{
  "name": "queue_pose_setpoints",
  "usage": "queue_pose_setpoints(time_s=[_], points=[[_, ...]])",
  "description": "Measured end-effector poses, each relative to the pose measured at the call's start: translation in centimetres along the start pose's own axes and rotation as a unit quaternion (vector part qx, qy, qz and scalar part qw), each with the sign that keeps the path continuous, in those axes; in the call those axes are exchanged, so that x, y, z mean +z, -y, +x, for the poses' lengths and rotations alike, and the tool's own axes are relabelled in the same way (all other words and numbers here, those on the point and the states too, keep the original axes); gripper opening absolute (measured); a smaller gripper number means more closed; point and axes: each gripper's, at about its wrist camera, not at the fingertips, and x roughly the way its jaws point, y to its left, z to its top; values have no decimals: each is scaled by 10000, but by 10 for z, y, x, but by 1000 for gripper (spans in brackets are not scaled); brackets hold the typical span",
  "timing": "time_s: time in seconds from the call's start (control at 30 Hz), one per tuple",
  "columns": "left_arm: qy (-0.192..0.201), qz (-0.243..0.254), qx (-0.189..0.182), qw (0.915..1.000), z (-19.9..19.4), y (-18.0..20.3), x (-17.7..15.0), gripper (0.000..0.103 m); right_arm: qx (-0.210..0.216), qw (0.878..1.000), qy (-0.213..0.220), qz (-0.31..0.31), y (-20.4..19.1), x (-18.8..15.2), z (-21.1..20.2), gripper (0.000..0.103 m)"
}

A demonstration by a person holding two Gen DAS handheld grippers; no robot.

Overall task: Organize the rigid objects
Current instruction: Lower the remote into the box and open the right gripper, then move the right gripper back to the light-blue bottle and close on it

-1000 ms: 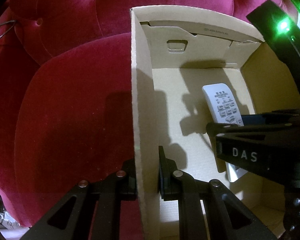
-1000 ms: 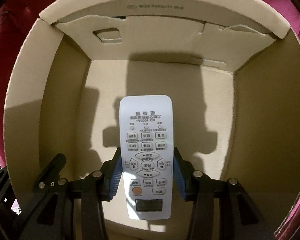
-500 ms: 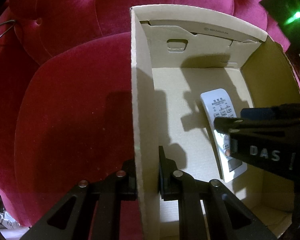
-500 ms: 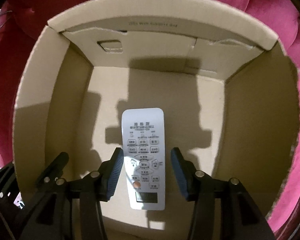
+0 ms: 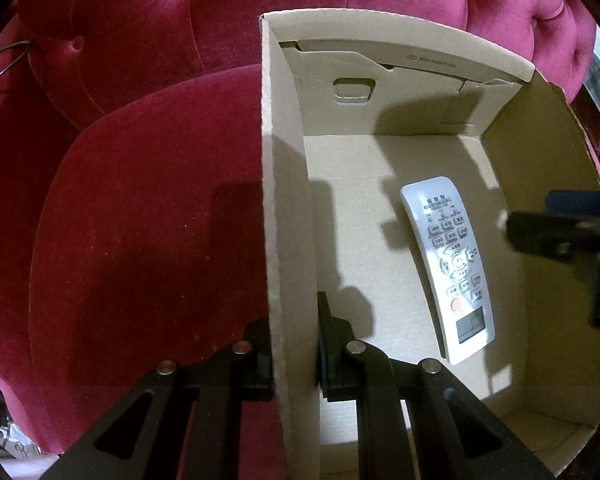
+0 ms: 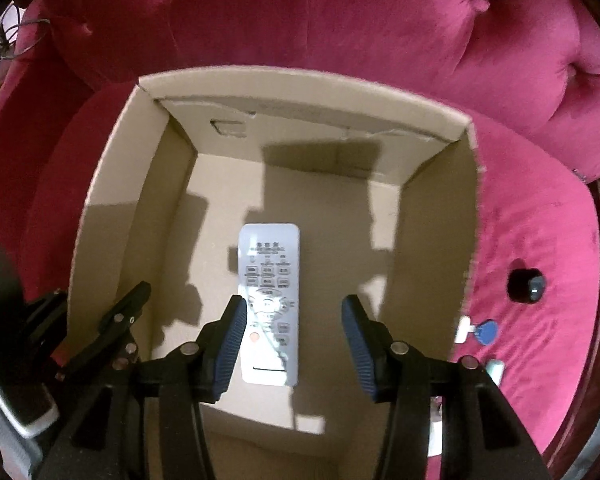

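- The white remote (image 6: 269,304) lies flat, buttons up, on the floor of the cardboard box (image 6: 112,184), about mid-floor and clear of every wall; in the left wrist view it sits toward the box's right wall.
- The box rests on the seat of a red velvet sofa (image 6: 532,216), not on a desk.
- The right gripper (image 6: 291,344) hangs above the remote with its jaws wide apart and holding nothing; the blue pads are clear of the remote on both sides.
- The left gripper (image 5: 294,344) has its jaws clamped on the box's left wall, one finger outside and one inside.
- The step in hand looks like leaving the box for the next piece: lift the right gripper straight up past the rim before turning, so the fingers do not catch the right wall.
- Small things lie on the seat by the box's right wall: a black round object (image 6: 526,285), a blue tag (image 6: 485,332) and a pale piece (image 6: 494,369). They seem the likely next picks.
- The left grip should hold firm, since the soft cushion could let the box tip.
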Motion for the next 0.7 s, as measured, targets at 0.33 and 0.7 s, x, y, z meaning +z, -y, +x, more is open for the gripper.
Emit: queue_pose_setpoints(time_s=[0.33, 0.7], points=[[0, 11, 18, 10000, 1, 1, 0, 15, -335, 9992, 222, -63, 17, -13, -31, 78], [-2, 11, 21, 10000, 1, 2, -1, 15, -594, 9971, 415, 216, 59, -31, -48, 96]])
